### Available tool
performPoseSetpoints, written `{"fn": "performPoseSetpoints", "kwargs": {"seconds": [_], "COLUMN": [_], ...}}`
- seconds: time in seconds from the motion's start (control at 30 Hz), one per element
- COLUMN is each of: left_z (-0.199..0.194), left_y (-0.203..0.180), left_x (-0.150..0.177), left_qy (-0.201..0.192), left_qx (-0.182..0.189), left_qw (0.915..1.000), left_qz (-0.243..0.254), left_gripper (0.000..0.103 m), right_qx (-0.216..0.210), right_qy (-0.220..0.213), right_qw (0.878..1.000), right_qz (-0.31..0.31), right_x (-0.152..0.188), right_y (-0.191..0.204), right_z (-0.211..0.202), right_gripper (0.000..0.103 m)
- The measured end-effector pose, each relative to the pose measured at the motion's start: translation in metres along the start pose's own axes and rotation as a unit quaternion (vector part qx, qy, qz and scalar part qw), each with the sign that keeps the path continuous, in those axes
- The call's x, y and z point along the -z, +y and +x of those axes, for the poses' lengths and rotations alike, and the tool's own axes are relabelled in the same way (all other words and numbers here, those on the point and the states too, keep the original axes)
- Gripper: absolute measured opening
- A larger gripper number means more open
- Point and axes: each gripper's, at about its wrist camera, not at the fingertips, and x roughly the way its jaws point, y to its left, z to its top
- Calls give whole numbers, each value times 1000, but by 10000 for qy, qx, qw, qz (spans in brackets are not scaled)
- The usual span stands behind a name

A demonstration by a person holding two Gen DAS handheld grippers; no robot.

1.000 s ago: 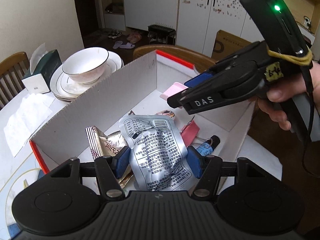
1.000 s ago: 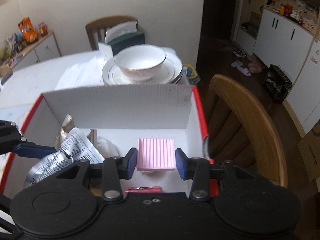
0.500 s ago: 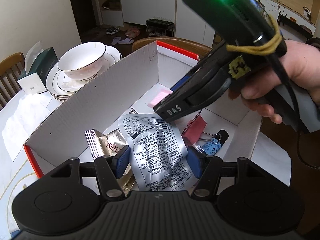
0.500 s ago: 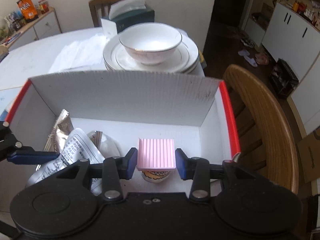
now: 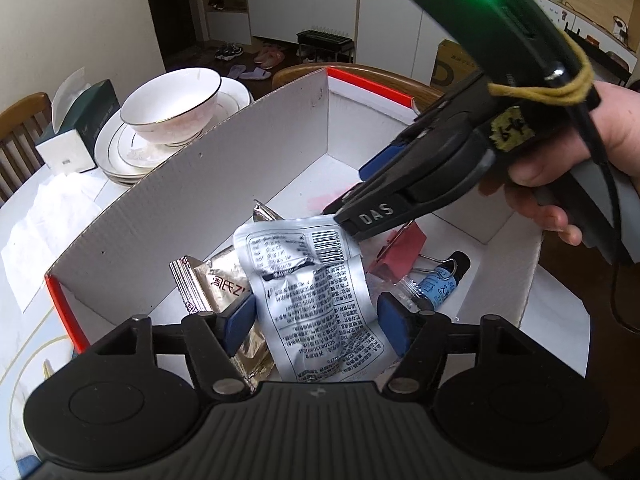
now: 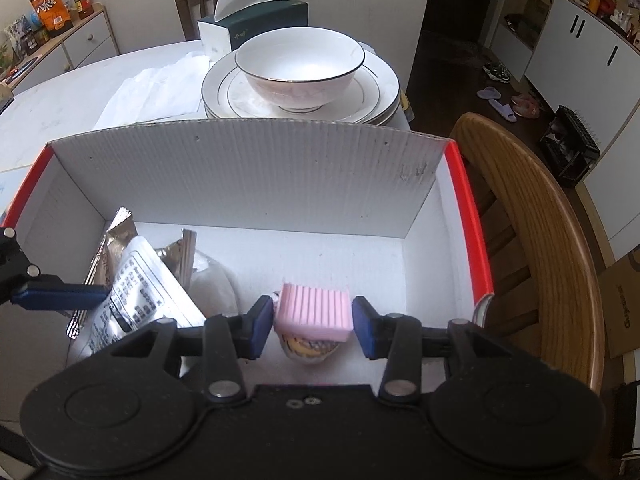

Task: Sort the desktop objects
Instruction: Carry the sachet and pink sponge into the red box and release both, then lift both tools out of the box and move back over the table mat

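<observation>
A white cardboard box (image 5: 240, 168) with red edges holds the sorted items. My left gripper (image 5: 316, 322) hangs over its near end and its jaws are opening. A silver printed pouch (image 5: 316, 292) lies loose between the pads, with gaps on both sides. My right gripper (image 6: 312, 330) is low inside the box (image 6: 260, 176), its jaws also opening. A pink ribbed block (image 6: 314, 312) sits tilted between the pads, no longer pressed. In the left wrist view a hand holds the right gripper (image 5: 356, 196) over the box's middle. One left finger (image 6: 60, 294) shows at the left of the right wrist view.
In the box lie a gold sachet (image 5: 212, 280), a pink binder clip (image 5: 400, 248) and a blue tube (image 5: 440, 284). Behind it stand a bowl (image 6: 300, 64) on stacked plates and a tissue box (image 6: 256, 20). A wooden chair (image 6: 532, 216) is at the right.
Both pairs of jaws have widened. The silver pouch has slipped free and sagged into the box. The pink block has tipped between the right pads, and the right gripper has sunk lower.
</observation>
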Motion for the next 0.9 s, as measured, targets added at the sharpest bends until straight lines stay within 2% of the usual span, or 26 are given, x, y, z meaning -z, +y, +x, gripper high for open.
{"fn": "performPoseSetpoints", "kwargs": {"seconds": [0.37, 0.67, 0.77, 0.9], "left_z": [-10, -36, -46, -60], "left_y": [9, 10, 9, 7], "left_x": [11, 16, 19, 22], "left_qy": [-66, -395, -514, -692], "left_qx": [71, 19, 8, -39], "left_qw": [9995, 9977, 9969, 9955], "left_qz": [-309, -541, -597, -650], "left_gripper": [70, 70, 75, 76], "right_qx": [-57, -235, -305, -414], "right_qy": [-243, -557, -715, -890], "right_qw": [9997, 9982, 9970, 9952], "right_qz": [-23, 47, 30, 58], "right_x": [9, 20, 24, 30], "right_y": [2, -1, 1, 3], "right_z": [-26, -58, -71, -87], "right_gripper": [62, 65, 69, 70]}}
